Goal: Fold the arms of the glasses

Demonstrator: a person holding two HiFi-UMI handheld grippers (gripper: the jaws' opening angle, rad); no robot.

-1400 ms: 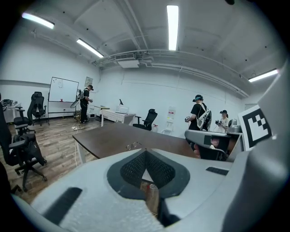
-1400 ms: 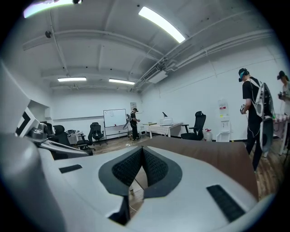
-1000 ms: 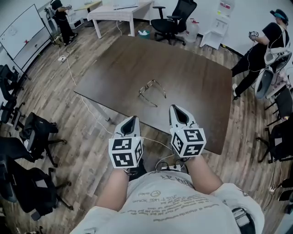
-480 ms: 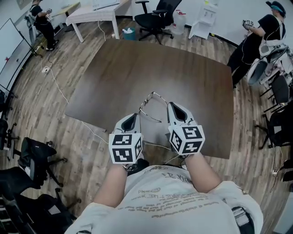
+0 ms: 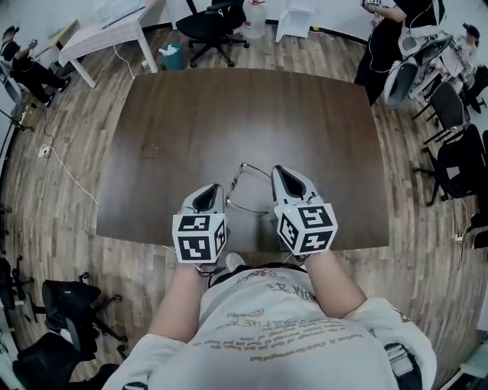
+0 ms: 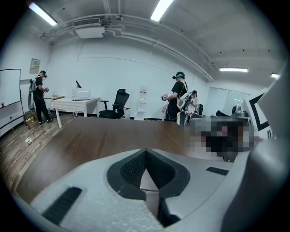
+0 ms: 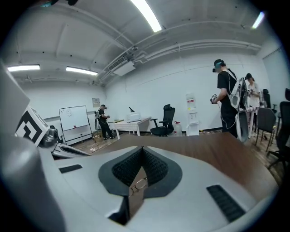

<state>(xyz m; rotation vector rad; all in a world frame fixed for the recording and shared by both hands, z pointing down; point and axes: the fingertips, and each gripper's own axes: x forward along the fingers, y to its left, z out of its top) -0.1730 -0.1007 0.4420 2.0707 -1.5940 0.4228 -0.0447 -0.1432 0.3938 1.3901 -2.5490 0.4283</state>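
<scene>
Down at the bottom of the head view, the person's two arms reach out from a pale shirt, with one tool in each hand. Just above them, near the middle of the frame, are the left gripper and the right gripper. Both hang over the near edge of the brown table and point away from the person. The left gripper view shows its two jaws pressed together at the tips with nothing pinched, and the right gripper view shows the same for that tool. Between the two tools, the glasses lie flat on the table, close beside the right one, and neither tool has hold of them. Their arms look spread out, so the folding seems not yet begun. The tools are probably set one on each side so that one can hold the frame steady while the other pushes an arm in. In the right gripper view the glasses peek through the small gap under the closed tips, low in the middle of the frame, so that tool seems aimed right at them. The jaws would likely have to open before they could grab such thin wire. Farther up the frame there is a faint smudge on the left of the table. Past the table, along the top of the frame, stand a black chair and a white desk, with a person at the upper right.
</scene>
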